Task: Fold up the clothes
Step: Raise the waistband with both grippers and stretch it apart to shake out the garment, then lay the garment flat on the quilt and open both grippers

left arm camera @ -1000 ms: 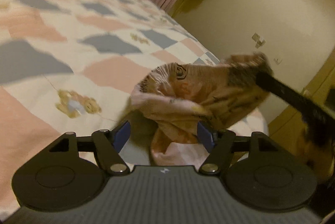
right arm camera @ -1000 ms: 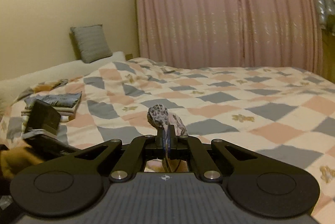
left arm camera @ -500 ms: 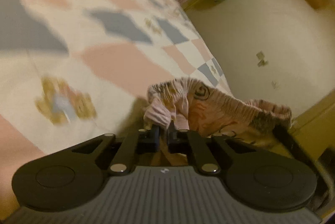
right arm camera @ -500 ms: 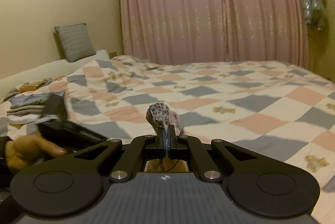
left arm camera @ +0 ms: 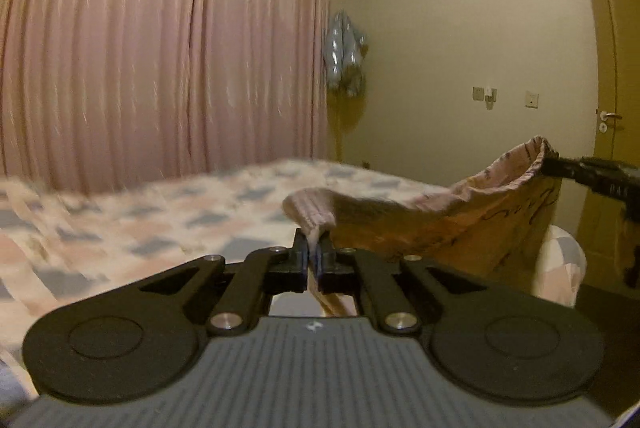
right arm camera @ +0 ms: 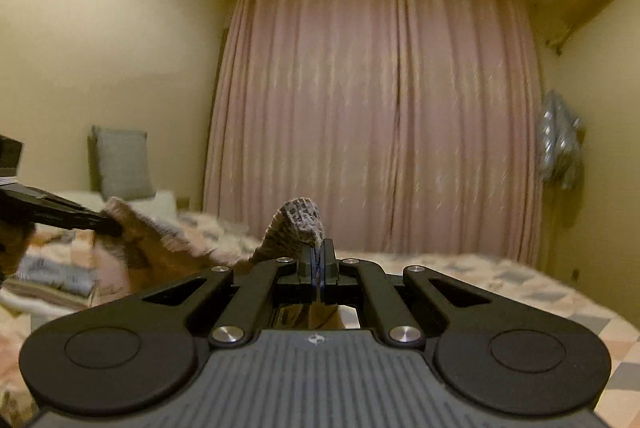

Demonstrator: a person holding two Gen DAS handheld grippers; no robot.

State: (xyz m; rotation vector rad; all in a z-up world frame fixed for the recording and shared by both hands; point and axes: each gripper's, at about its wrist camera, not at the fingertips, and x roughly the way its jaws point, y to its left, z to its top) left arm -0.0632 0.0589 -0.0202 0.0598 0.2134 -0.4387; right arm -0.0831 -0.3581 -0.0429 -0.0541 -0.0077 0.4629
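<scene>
You face pink curtain (right arm camera: 372,115) covering far wall. Yellow walls (left arm camera: 460,39), warm dim light. Bed (left arm camera: 120,224) with checked quilt below. Grey pillow (right arm camera: 122,163) at left. Wooden door (left arm camera: 616,67) at right.

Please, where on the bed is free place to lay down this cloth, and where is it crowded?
Free: the checked quilt between the pink curtain and the right gripper. Crowded: the side near the grey pillow, where folded clothes are stacked. Both grippers, left too, hold the garment up.
</scene>
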